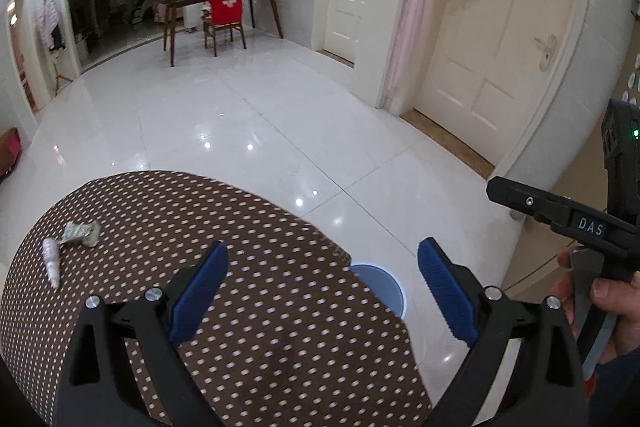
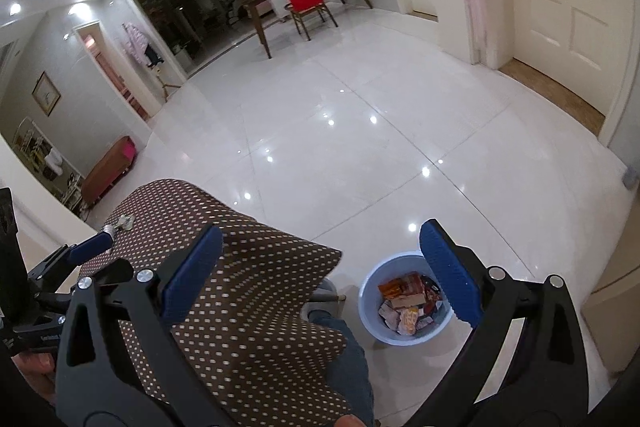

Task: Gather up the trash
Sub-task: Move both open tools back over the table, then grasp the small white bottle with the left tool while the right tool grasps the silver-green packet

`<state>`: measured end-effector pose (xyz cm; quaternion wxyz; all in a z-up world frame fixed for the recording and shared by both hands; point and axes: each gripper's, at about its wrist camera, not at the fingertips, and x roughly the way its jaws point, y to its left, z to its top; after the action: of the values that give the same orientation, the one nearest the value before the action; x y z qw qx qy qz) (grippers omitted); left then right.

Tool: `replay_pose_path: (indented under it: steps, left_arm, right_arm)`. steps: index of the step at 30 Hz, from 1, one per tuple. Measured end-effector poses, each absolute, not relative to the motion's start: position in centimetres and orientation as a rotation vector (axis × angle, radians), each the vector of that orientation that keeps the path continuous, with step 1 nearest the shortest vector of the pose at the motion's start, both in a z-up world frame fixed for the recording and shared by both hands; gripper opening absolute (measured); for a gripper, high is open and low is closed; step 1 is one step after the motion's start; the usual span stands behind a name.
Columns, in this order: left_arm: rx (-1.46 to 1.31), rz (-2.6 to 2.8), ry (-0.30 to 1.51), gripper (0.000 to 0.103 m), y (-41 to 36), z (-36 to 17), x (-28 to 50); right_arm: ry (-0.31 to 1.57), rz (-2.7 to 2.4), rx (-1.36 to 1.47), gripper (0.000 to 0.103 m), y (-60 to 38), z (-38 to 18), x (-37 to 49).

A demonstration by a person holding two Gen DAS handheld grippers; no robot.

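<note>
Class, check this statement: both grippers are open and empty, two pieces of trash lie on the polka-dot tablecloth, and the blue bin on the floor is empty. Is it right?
Not quite. The blue bin is not empty: the right wrist view shows snack wrappers inside it. The rest stands: the left gripper and right gripper are open and empty, and a crumpled wrapper and a pale pink twisted piece lie on the polka-dot tablecloth.
</note>
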<state>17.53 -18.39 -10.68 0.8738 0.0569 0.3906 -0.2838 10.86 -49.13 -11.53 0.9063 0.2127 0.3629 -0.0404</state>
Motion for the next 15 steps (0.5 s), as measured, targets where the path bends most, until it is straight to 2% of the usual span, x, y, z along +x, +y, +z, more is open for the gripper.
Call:
replay_pose_path:
  steps: [15]
  left_arm:
    - [-0.046, -0.362, 0.794, 0.094, -5.8, -10.9, 20.0]
  right_arm:
    - [0.783, 0.084, 0.296, 0.097, -38.6, -10.2, 16.7]
